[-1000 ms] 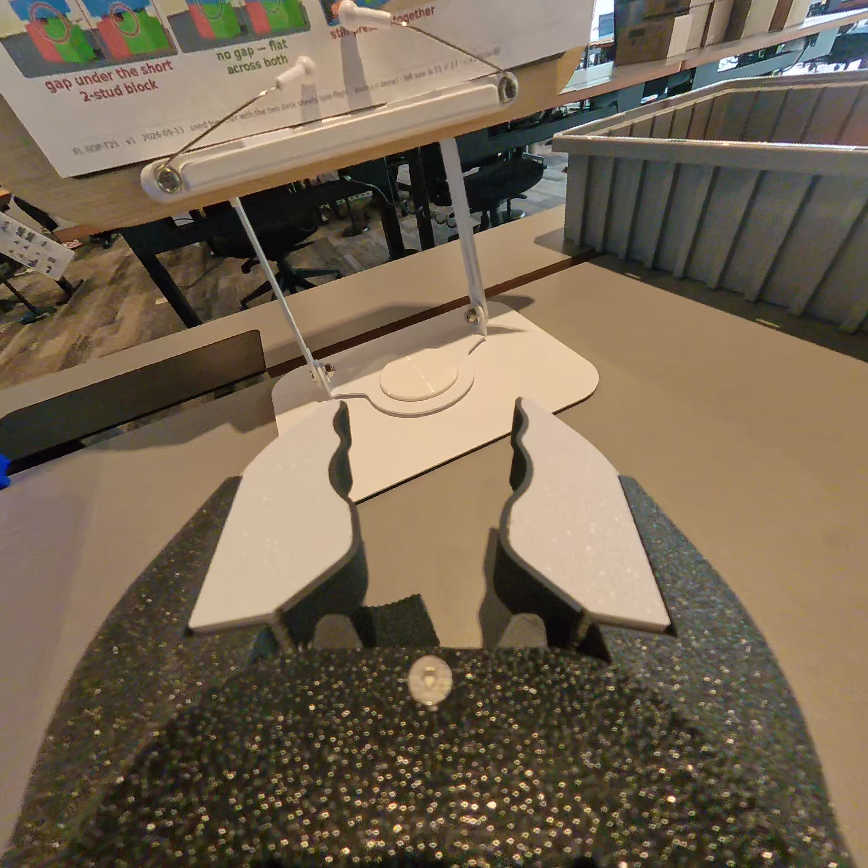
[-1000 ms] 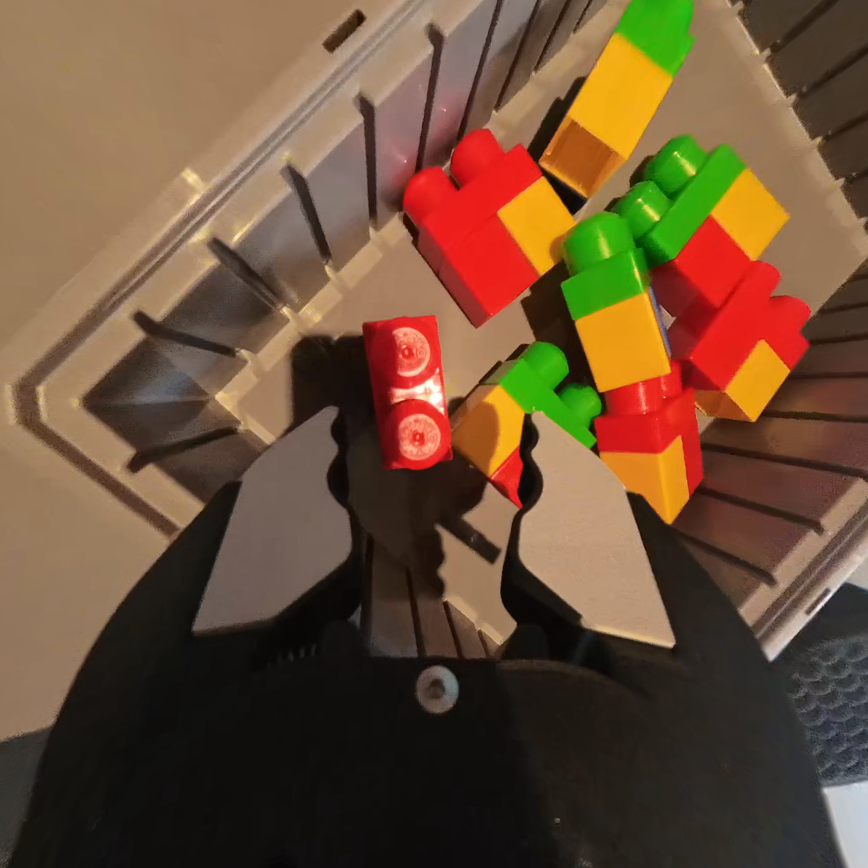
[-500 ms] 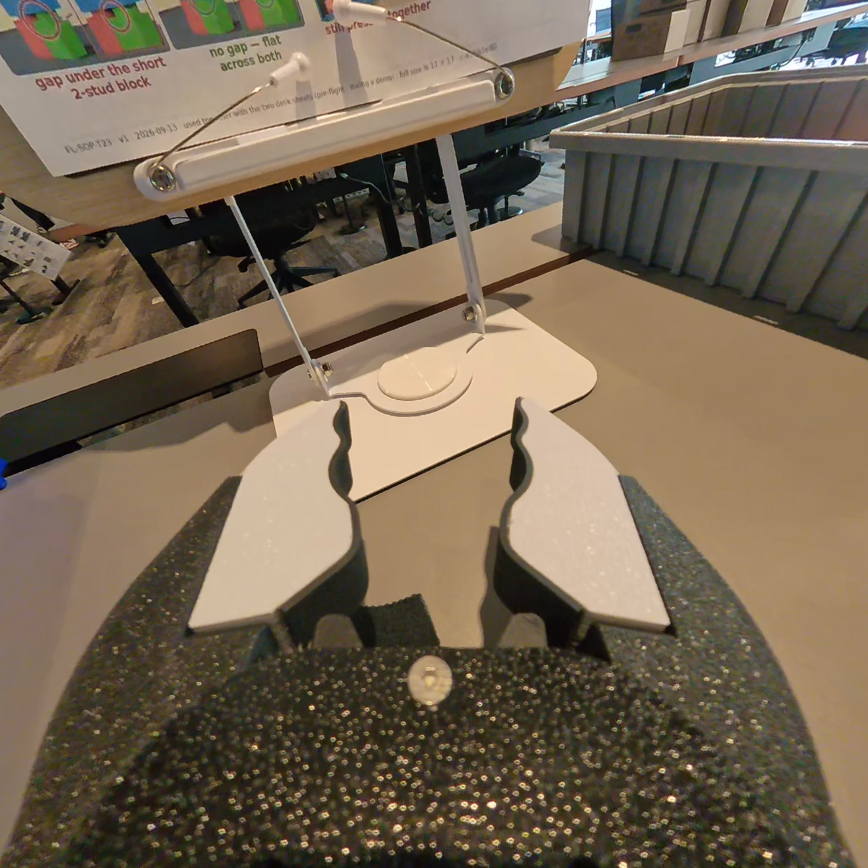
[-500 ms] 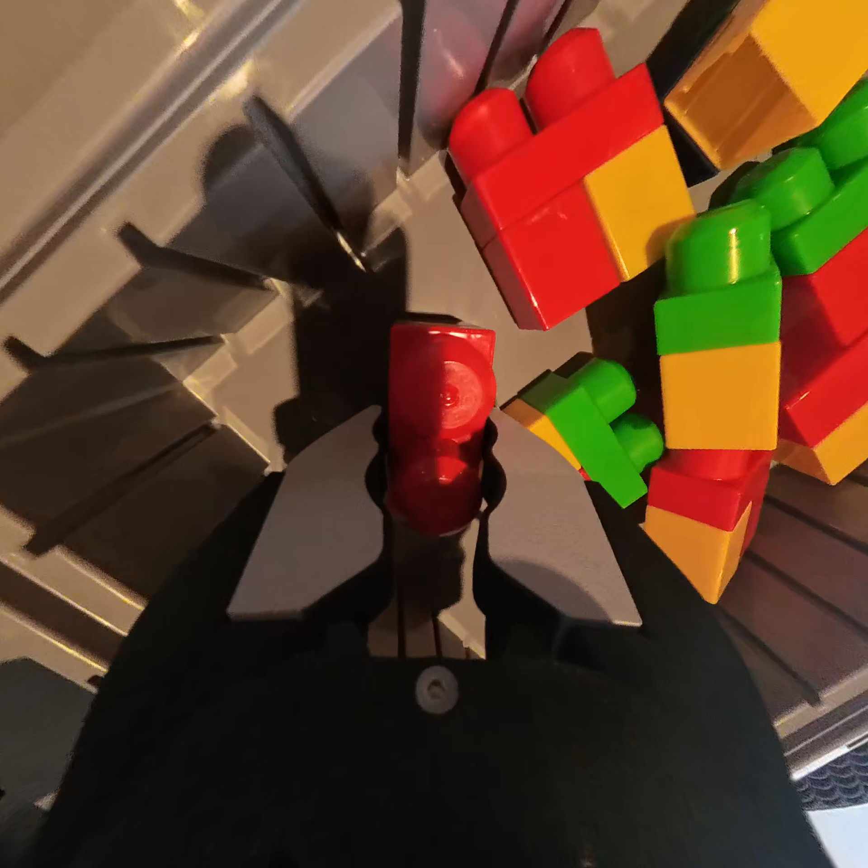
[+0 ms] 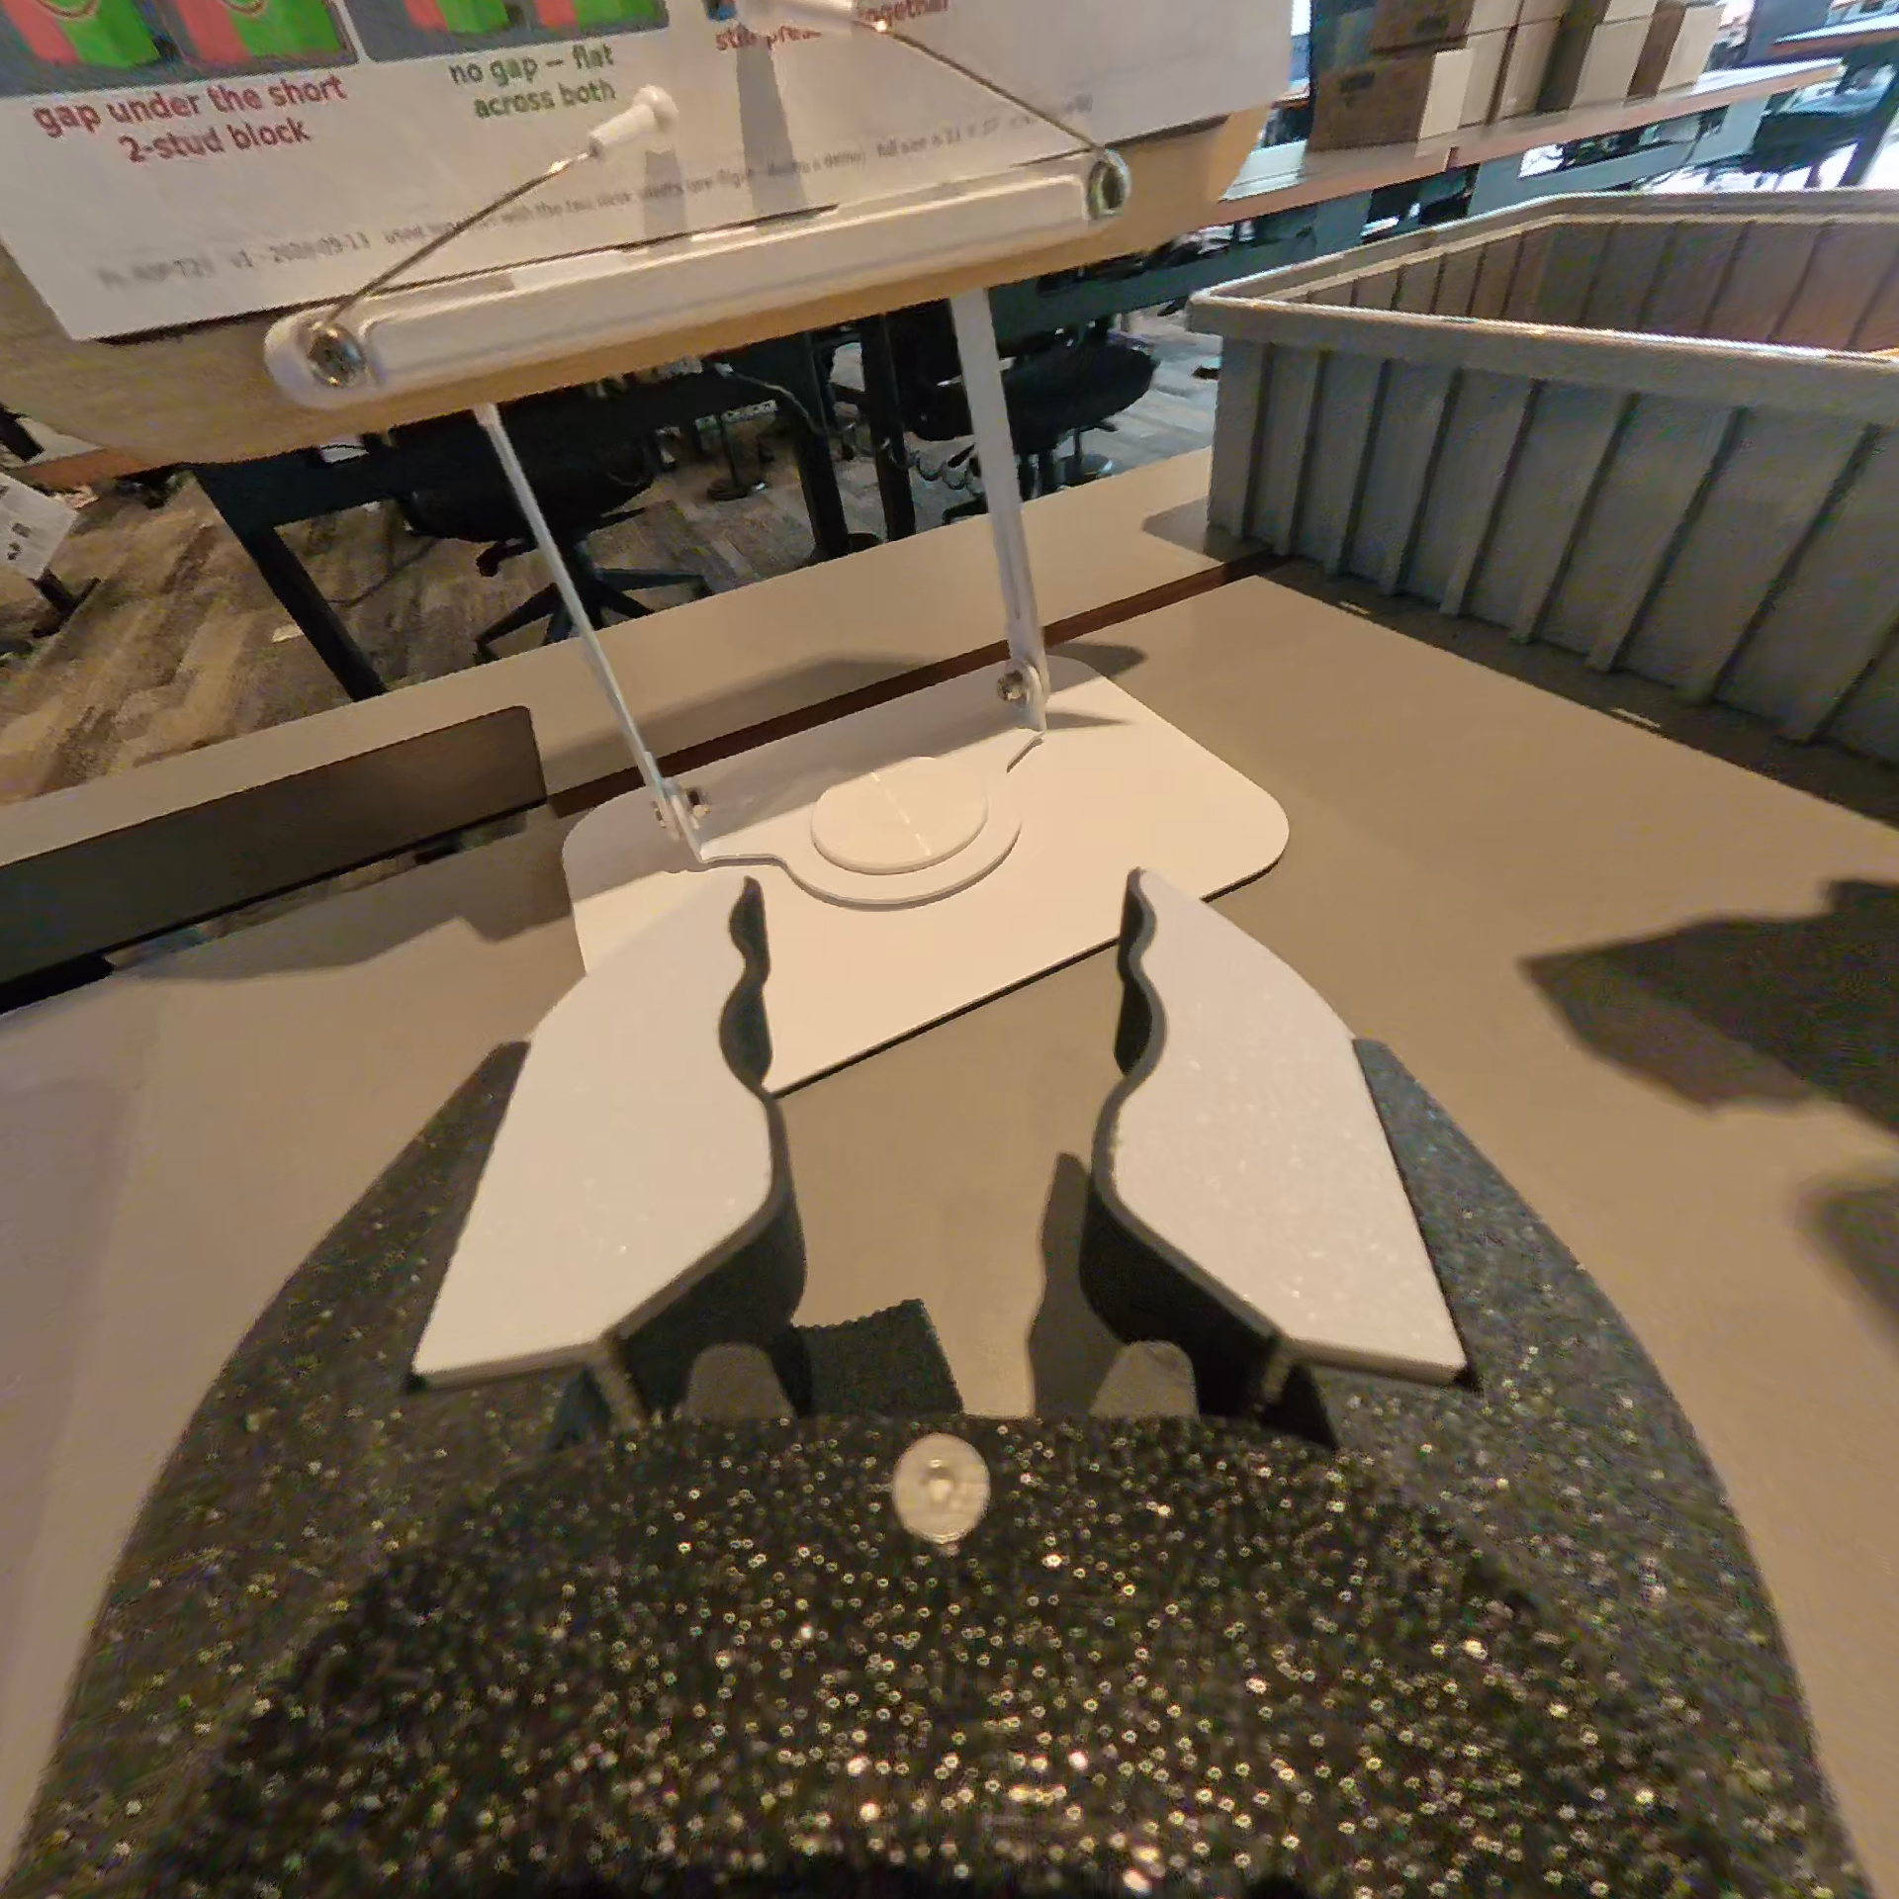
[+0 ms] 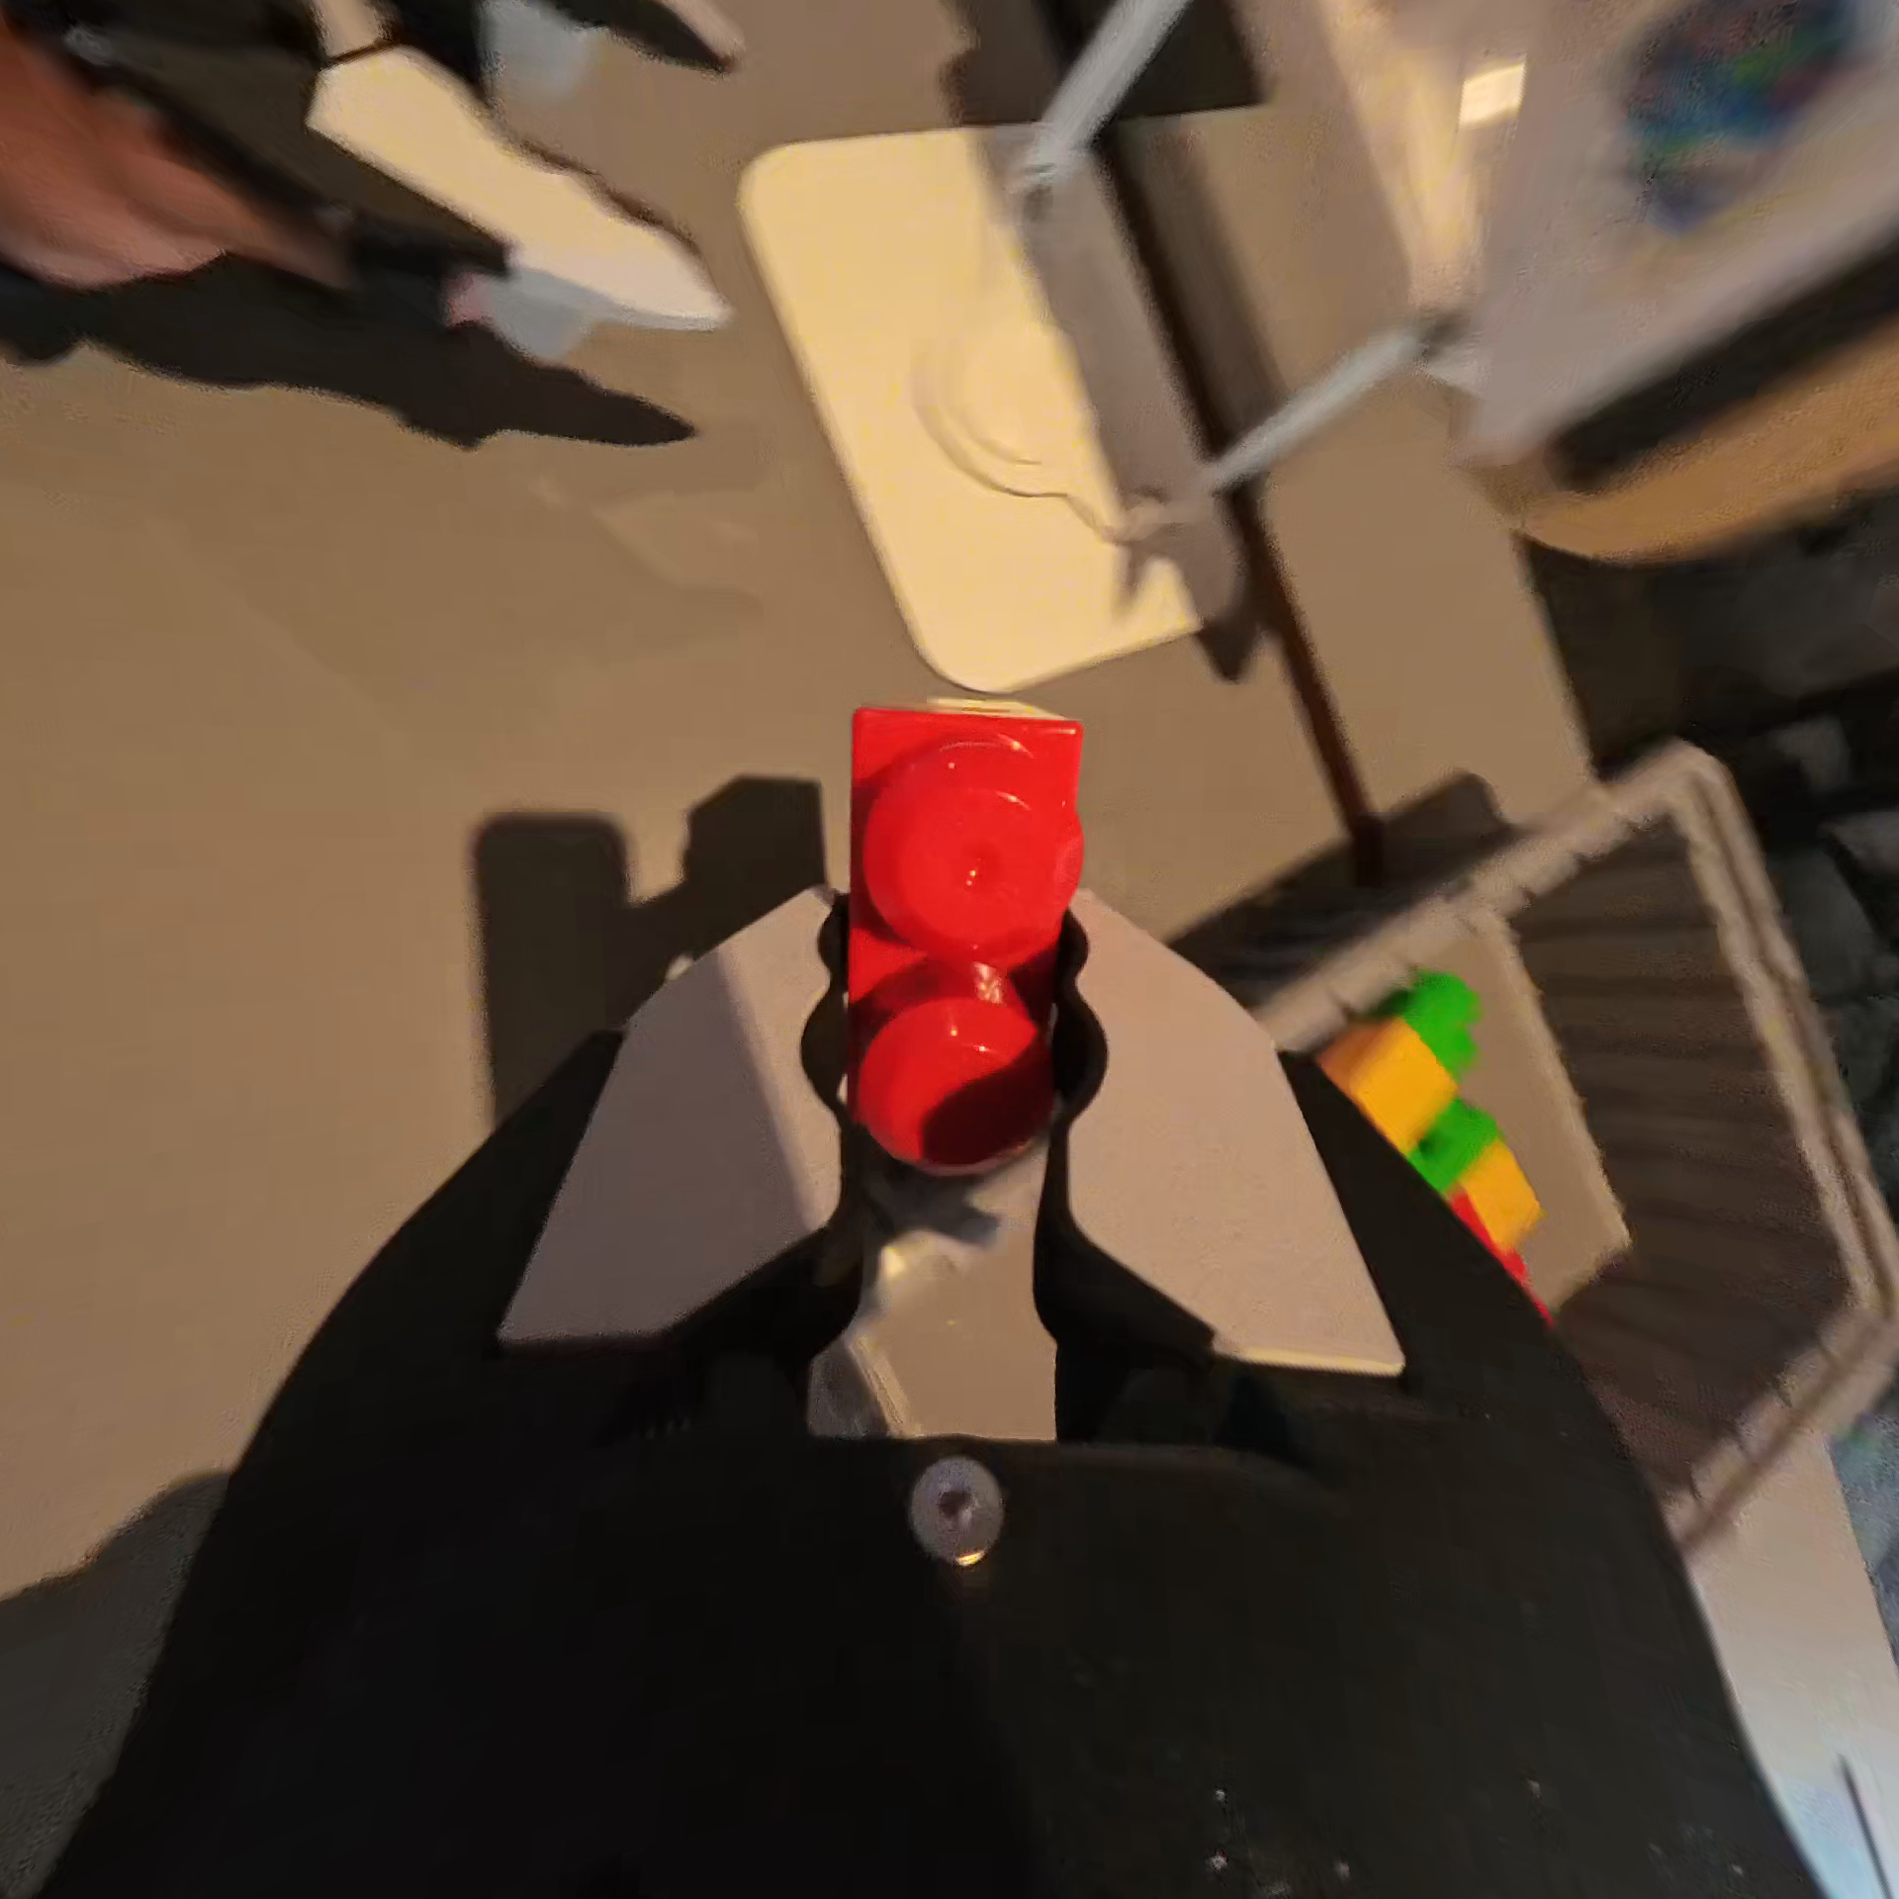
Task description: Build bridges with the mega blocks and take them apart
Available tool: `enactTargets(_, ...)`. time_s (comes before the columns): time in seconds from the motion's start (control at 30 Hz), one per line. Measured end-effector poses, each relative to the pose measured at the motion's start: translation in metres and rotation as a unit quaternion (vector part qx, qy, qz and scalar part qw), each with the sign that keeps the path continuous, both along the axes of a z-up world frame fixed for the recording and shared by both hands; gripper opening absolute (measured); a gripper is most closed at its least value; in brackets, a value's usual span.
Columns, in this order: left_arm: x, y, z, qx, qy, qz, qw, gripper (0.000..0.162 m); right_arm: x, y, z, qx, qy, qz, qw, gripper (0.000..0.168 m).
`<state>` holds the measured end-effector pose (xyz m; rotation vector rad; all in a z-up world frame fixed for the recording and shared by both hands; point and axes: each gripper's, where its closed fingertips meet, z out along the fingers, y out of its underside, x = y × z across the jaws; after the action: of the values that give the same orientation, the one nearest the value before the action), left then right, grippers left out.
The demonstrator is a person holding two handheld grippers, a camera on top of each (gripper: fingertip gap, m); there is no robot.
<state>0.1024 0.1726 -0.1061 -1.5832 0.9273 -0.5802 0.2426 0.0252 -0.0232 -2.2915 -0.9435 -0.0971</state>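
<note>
My right gripper (image 6: 954,961) is shut on a red two-stud block (image 6: 961,925), studs facing the camera, held above the grey table (image 6: 308,637). The grey bin (image 6: 1644,1079) lies at the right with green, yellow and red blocks (image 6: 1439,1110) inside. My left gripper (image 5: 940,935) is open and empty, low over the table (image 5: 1490,873), pointing at the white base of a sheet stand (image 5: 925,853). The left gripper also shows blurred at the top left of the right wrist view (image 6: 534,216).
The white stand (image 5: 719,267) holds an instruction sheet above its base, which also shows in the right wrist view (image 6: 956,411). The grey ribbed bin (image 5: 1593,493) stands at the right of the left wrist view. A dark shadow (image 5: 1747,1007) falls on the table at the right. Some 25 cm of space lies between my two pairs of fingers.
My right gripper closed on the red block in the bin, lifted it out and swung left over the table. A shadow appeared at the right in the left wrist view. The left gripper barely moved.
</note>
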Motion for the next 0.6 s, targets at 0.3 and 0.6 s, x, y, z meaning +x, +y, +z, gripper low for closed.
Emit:
enactTargets(0.3, 0.002, -0.015, 0.021, -0.016, -0.086, -0.188, 0.978, 0.052, -0.102, 0.038, -0.100, -0.088, 0.038, 0.106, 0.990, 0.037)
enactTargets(0.6, -0.006, -0.025, 0.028, -0.034, -0.119, -0.294, 0.948, 0.058, -0.114, 0.037, -0.132, -0.147, 0.035, 0.136, 0.979, 0.037)
